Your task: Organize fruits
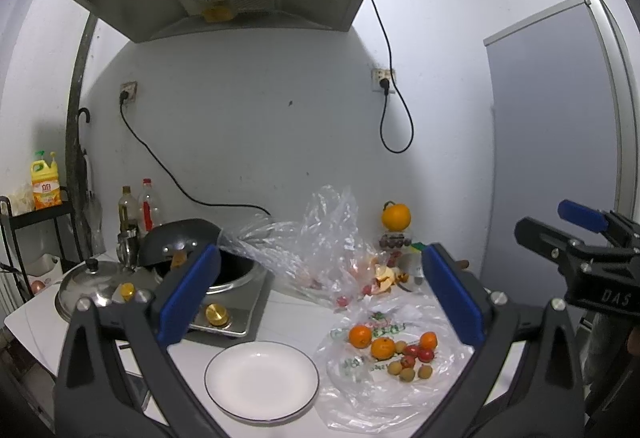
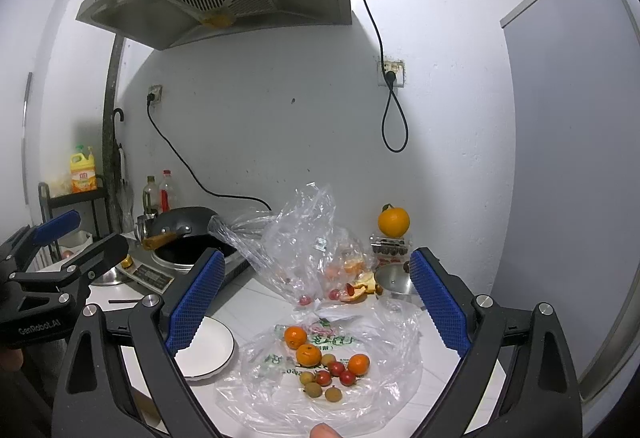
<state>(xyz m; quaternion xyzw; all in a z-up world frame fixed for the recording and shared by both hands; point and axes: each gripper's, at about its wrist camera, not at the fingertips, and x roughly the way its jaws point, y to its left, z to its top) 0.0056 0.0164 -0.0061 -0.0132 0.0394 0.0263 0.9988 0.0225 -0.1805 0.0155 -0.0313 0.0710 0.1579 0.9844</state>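
Small oranges (image 1: 382,348) (image 2: 308,354), red cherry tomatoes (image 1: 425,354) (image 2: 337,368) and tan longans (image 1: 407,374) (image 2: 313,390) lie on a flattened clear plastic bag (image 1: 360,390) (image 2: 384,394). An empty white plate (image 1: 262,380) (image 2: 212,352) sits to its left. My left gripper (image 1: 320,294) is open and empty, above the plate and bag. My right gripper (image 2: 316,302) is open and empty, above the fruit pile. Each gripper shows in the other's view (image 1: 576,234) (image 2: 60,250).
A crumpled clear bag (image 1: 316,238) (image 2: 296,238) with fruit scraps and orange peel (image 1: 386,276) (image 2: 362,284) lies behind. A large orange (image 1: 396,217) (image 2: 394,222) sits on a box by the wall. Stove with wok (image 1: 188,242) (image 2: 188,230) and pot lid (image 1: 94,282) at left.
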